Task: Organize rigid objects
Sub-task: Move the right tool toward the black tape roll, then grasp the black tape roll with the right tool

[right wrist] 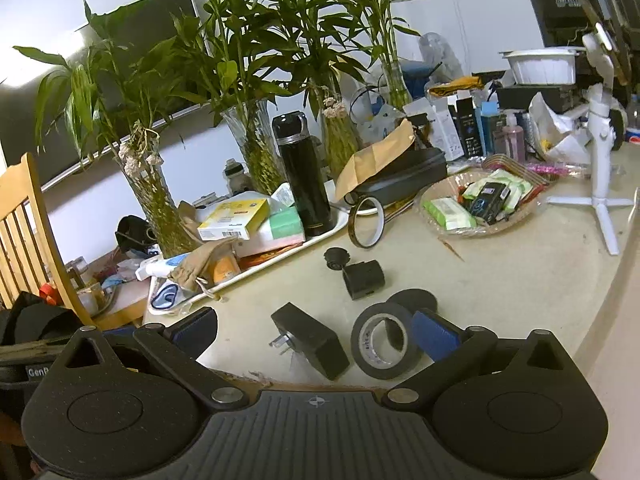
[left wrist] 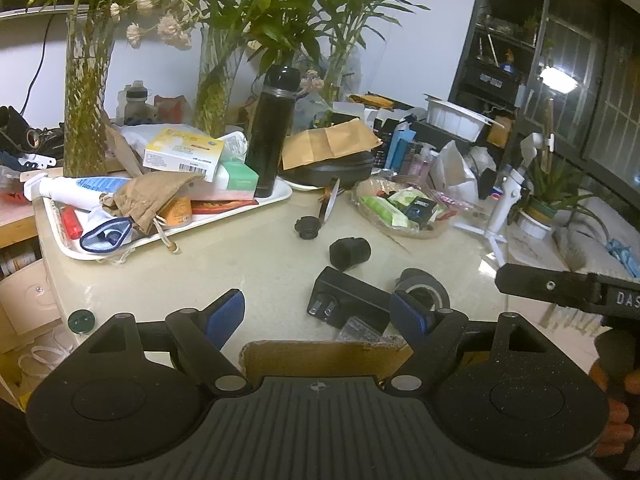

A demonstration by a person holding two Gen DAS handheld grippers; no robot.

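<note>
- White tray [right wrist: 338,222] at left rear of the bench [left wrist: 240,264]: holds a tall black flask [right wrist: 304,172] standing upright at its right end, a yellow-and-white box [right wrist: 234,220] lying on a green-and-pink box [right wrist: 280,228], a brown cloth pouch [left wrist: 152,196], a white-and-blue tube [left wrist: 80,188], a small red item [left wrist: 71,222].
- Clear shallow basket [right wrist: 436,226] at right rear: green-and-white packets and a small dark box [right wrist: 486,200] in it.
- White bowl with lid [left wrist: 456,118] perched on dark boxes at the back.
- Cardboard box edge [left wrist: 320,356] just in front of the left tool, interior hidden.
- Loose on the open bench: black plug adapter [right wrist: 312,340], prongs toward the camera; black tape roll [right wrist: 384,340] tilted on edge just beside it, a second dark roll [right wrist: 414,300] behind; small black block [right wrist: 362,278]; round black cap [right wrist: 336,259] close behind that; thin amber tape ring [right wrist: 366,222] standing on edge against the tray.
- Left tool [left wrist: 318,314]: released, jaws apart, nothing between the pads; adapter lies ahead of them.
- Right tool [right wrist: 316,332]: released, jaws wide; adapter and tape roll lie between the fingers in view, contact cannot be told.
- Surroundings: glass vases of green stalks [right wrist: 256,140] behind the tray, white tripod stand [right wrist: 600,184] at right, wooden chair [right wrist: 28,232] at left.
</note>
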